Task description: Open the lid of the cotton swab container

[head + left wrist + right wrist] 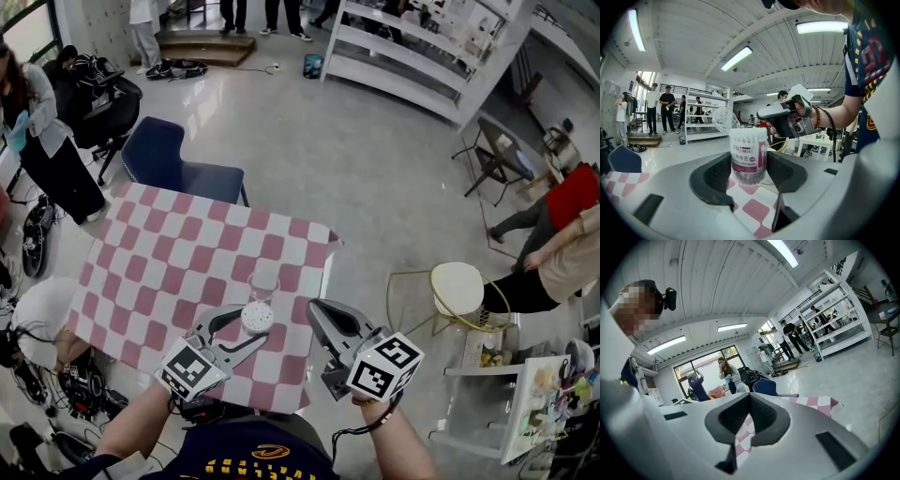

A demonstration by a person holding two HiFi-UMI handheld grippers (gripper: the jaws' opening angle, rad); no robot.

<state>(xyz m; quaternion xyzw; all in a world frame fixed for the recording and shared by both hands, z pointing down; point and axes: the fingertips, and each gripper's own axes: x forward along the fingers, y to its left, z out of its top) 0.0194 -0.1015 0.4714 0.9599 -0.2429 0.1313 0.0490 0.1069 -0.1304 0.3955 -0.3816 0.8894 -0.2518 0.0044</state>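
The cotton swab container [257, 319] is a clear tub packed with white swabs, with a pink label [749, 157], standing on the checked tablecloth [169, 262] near the table's front edge. My left gripper [254, 325] is shut on its body, one pad on each side [749, 174]. Its clear lid [263, 284] stands tipped up behind the tub's top [723, 120]. My right gripper [315, 307] hovers just right of the tub, apart from it. Its jaws are shut tip to tip with nothing between them [749, 398].
A blue chair [173, 159] stands at the table's far side and a round cream stool [457, 287] to the right. White shelving [422, 56] lines the back. People stand at the left [42, 141] and sit at the right [562, 244].
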